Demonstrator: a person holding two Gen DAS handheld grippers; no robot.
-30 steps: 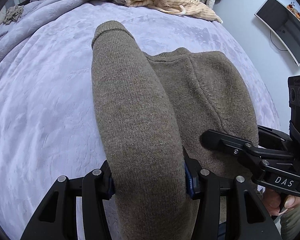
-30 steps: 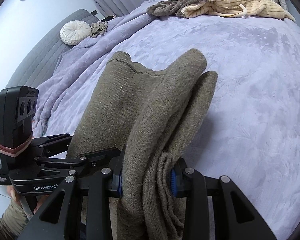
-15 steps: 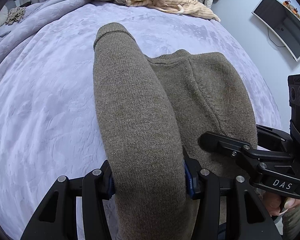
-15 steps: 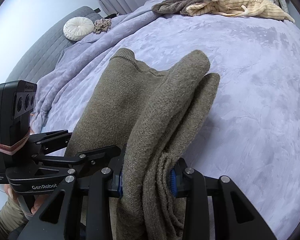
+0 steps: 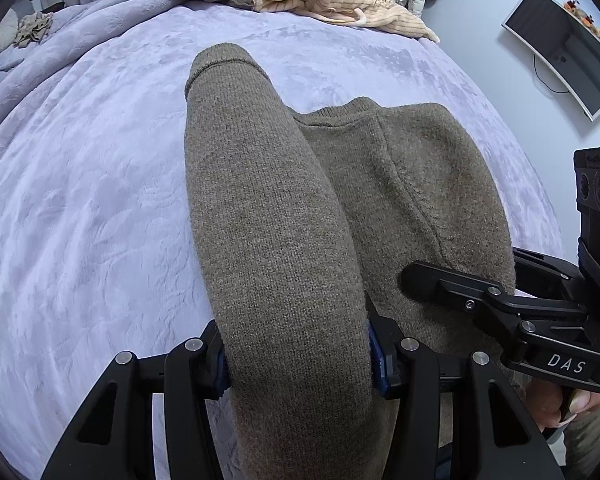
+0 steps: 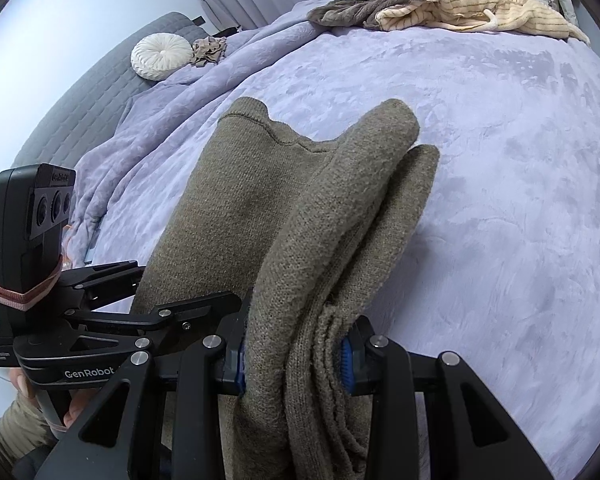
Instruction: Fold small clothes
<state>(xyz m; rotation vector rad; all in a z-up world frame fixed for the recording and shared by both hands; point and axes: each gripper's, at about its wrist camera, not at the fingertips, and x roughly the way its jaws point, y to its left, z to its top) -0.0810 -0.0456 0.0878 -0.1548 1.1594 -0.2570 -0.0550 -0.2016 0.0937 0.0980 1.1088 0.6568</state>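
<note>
Bed [image 5: 100, 208]: lavender blanket lies bare to the left of the brown sweater [image 5: 276, 240] and beyond its far edge, open for passage. Same on the right side, wide bare stretch [image 6: 520, 220]. Sweater fills the middle, bunched thick between both tongs, left tongs [image 5: 300, 354] and right tongs [image 6: 294, 354] close together at the near edge, little room between them. Far end of bed blocked by a heap of striped cream and grey-brown clothes [image 6: 452, 12]. Far left: rumpled blanket folds, round white cushion [image 6: 162, 56], small crumpled cloth [image 6: 209, 50] beside it.
</note>
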